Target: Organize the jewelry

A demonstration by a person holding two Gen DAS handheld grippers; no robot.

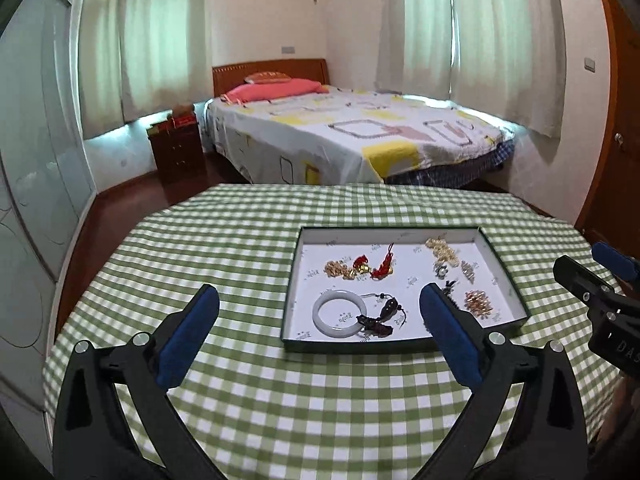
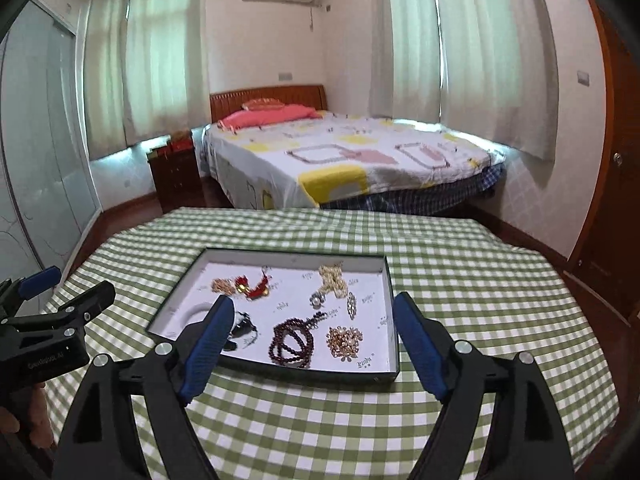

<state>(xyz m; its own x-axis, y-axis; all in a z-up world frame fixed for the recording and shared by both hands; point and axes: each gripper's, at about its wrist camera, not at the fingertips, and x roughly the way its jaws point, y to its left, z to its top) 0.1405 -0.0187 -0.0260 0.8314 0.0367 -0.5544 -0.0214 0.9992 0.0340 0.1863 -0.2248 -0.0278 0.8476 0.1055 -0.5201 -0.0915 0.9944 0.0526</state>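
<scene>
Tray: a shallow dark-rimmed tray (image 2: 394, 316) with a white printed lining lies on the green-checked desk (image 2: 480, 292), nearer the far edge than the near one; all the jewelry lies inside it.
Jewelry count: one white bangle (image 1: 339, 317), one dark red bead strand (image 2: 294, 340), one red knot charm (image 2: 258, 284), two gold bead clusters, one at the tray's far left (image 1: 335, 268) and one at its far right (image 1: 442, 252), one rose-gold brooch (image 2: 345, 342), one pearl piece (image 2: 317, 300), one narrow silver pin (image 2: 351, 302), one dark pendant on a cord (image 1: 386, 308).
Layout in tray: bangle and pendant by the near left corner; bead strand and brooch along the near rim; red charm toward the far left.
Left gripper: (image 1: 318, 328) held low over the near part of the desk, level, fingers spread wide and holding nothing; its right finger overlaps the tray's near right part in its own view, the bangle just ahead between the fingers.
Right gripper: (image 2: 314, 340) also low and level at the tray's near edge, fingers wide apart and empty; the bead strand and brooch lie between the fingertips, slightly ahead.
Grippers together: side by side, apart, each visible at the edge of the other's view.
Surroundings: a bed (image 2: 340, 152) with a patterned sheet beyond the desk's far edge.
</scene>
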